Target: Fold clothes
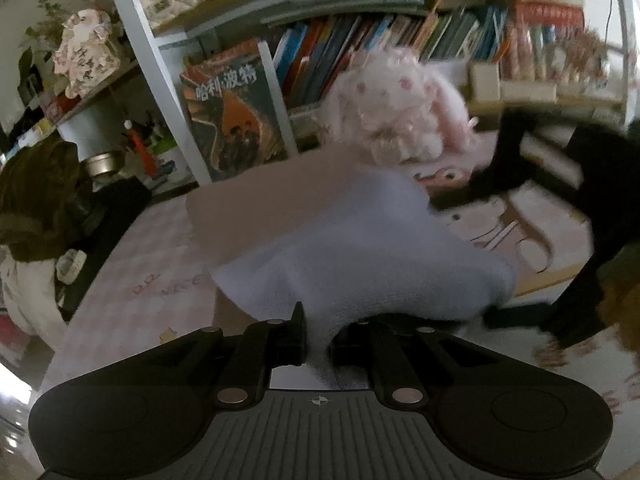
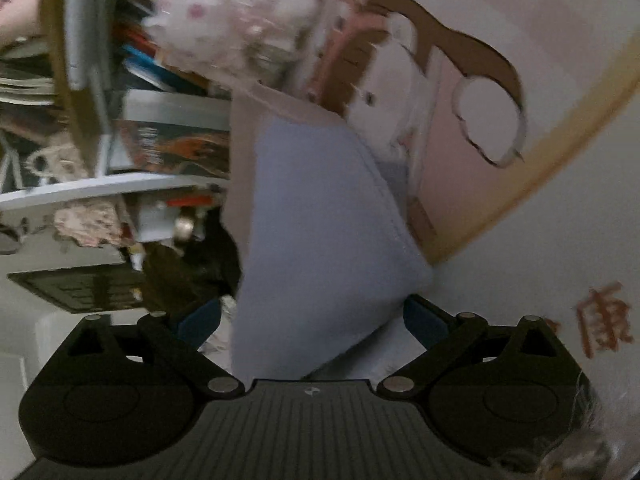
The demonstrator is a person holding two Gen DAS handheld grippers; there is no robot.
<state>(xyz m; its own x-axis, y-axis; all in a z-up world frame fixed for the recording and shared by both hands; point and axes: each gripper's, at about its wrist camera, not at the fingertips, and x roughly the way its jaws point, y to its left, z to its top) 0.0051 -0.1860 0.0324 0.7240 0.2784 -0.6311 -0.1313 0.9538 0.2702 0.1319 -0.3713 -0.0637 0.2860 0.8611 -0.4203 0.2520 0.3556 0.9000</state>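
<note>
A light blue garment [image 1: 360, 248] lies bunched on a pink patterned table mat [image 1: 140, 264]. My left gripper [image 1: 318, 336] is shut on a fold of this garment at its near edge, the cloth pinched between the black fingers. In the right wrist view the same blue garment [image 2: 320, 220] hangs between the fingers of my right gripper [image 2: 316, 320]. Its blue pads [image 2: 200, 322] stand wide apart, with the cloth loose between them. The right gripper also shows as a dark blurred shape [image 1: 520, 160] in the left wrist view.
A pink plush toy [image 1: 404, 108] sits behind the garment. A bookshelf [image 1: 360, 40] full of books stands at the back, with a large book [image 1: 236, 120] leaning in front. A cartoon print [image 2: 460, 100] covers the mat. Dark clutter [image 1: 44, 200] sits at the left.
</note>
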